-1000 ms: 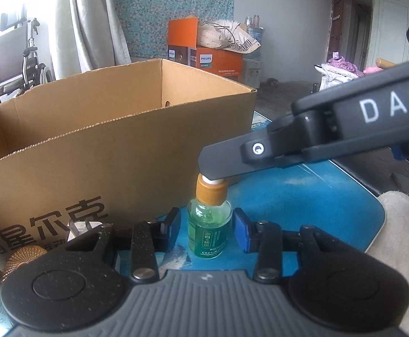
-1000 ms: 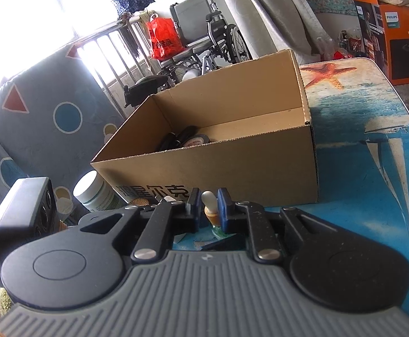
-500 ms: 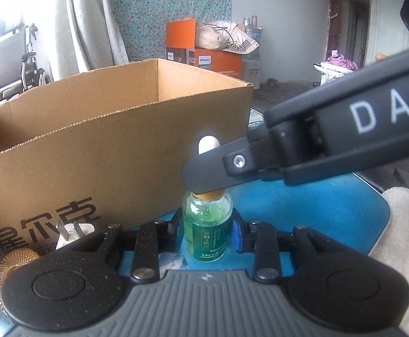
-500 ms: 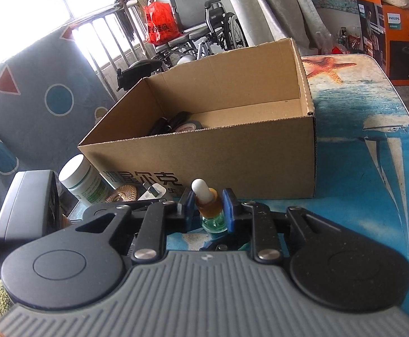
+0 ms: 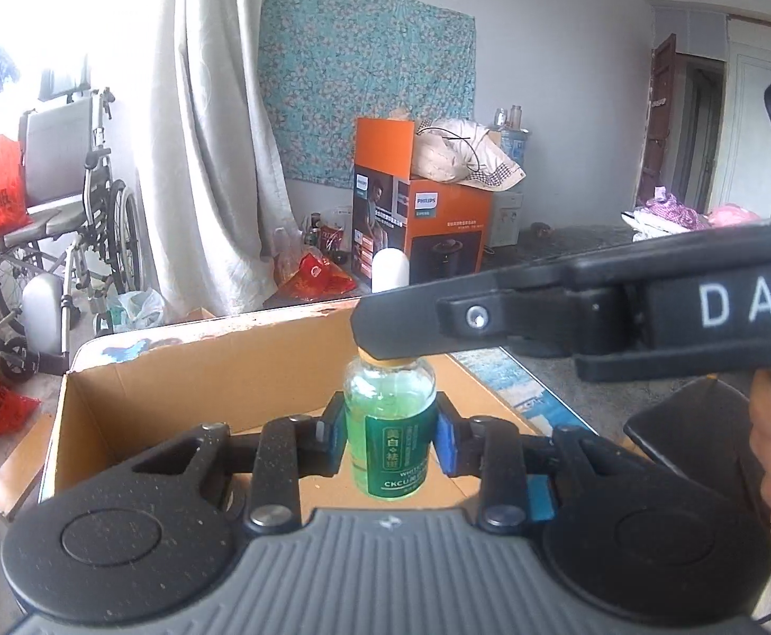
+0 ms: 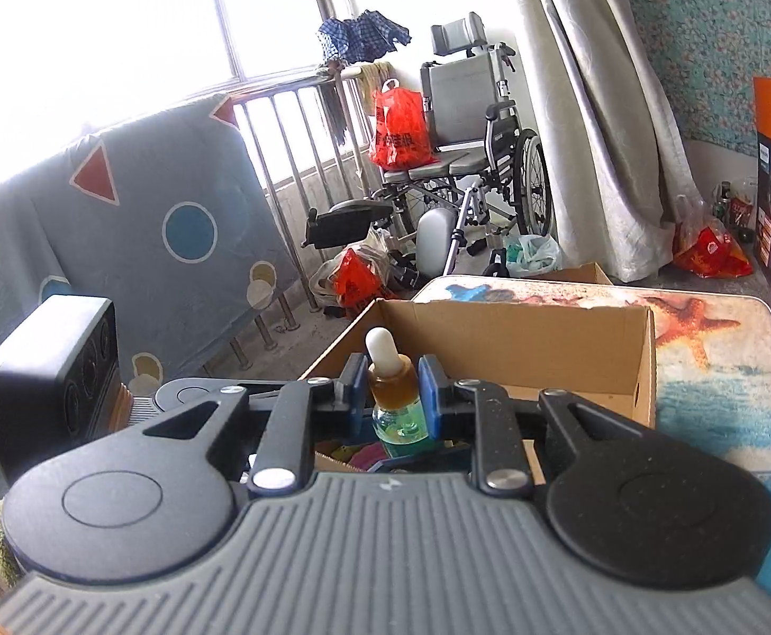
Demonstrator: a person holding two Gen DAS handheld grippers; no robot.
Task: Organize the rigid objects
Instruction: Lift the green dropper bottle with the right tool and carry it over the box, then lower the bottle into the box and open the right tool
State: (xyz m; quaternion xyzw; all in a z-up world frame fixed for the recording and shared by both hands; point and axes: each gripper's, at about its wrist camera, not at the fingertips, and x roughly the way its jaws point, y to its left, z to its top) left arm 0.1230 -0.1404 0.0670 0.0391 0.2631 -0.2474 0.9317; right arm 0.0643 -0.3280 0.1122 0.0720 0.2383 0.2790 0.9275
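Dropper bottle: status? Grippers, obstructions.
Left gripper shut on dropper bottle body; right gripper shut on its orange cap. Bottle upright, held above the open cardboard box. Nothing in the way.

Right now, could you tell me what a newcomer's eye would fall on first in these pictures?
First, the small green dropper bottle held upright above the open cardboard box. Both grippers hold it at once: the left gripper clamps its body, while the right gripper pinches its amber neck just under the white rubber bulb. Behind, a wheelchair with a red bag stands by the bright window.
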